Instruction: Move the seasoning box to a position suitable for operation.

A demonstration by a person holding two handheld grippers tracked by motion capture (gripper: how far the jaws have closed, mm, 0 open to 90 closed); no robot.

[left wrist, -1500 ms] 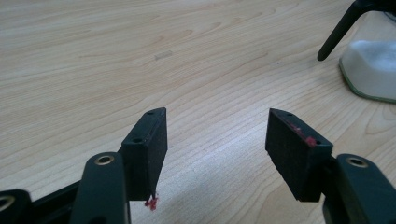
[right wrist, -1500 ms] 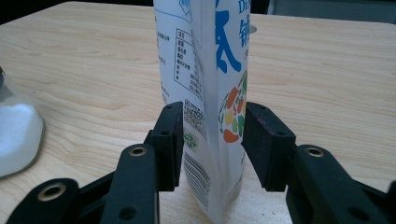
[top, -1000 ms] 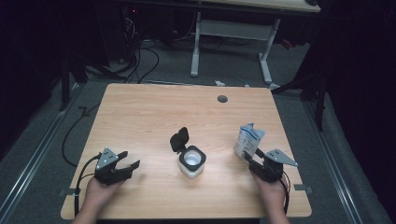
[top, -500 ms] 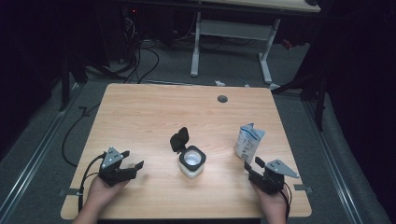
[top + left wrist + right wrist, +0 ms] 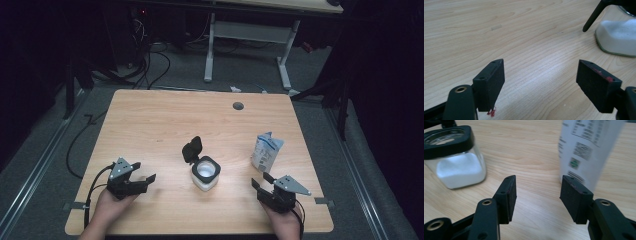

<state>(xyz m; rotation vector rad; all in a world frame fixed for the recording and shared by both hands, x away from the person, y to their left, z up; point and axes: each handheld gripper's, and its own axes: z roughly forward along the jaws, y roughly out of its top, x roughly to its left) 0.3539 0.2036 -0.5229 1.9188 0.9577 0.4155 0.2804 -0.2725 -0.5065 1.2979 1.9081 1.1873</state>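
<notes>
Two claws, both wide open and empty. Right claw sits just below the pouch, which looks light and crumply; I'd grab mid-body, gently.

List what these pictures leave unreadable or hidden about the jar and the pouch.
- Pouch print: blurred in the right gripper view, too small in the high view.
- Pouch top: cut off by the upper edge of the right gripper view.
- Jar: cut by the top and right edges of the left gripper view; its lid shows there as a black strip.
- Jar's fill level: too small in the high view.
</notes>
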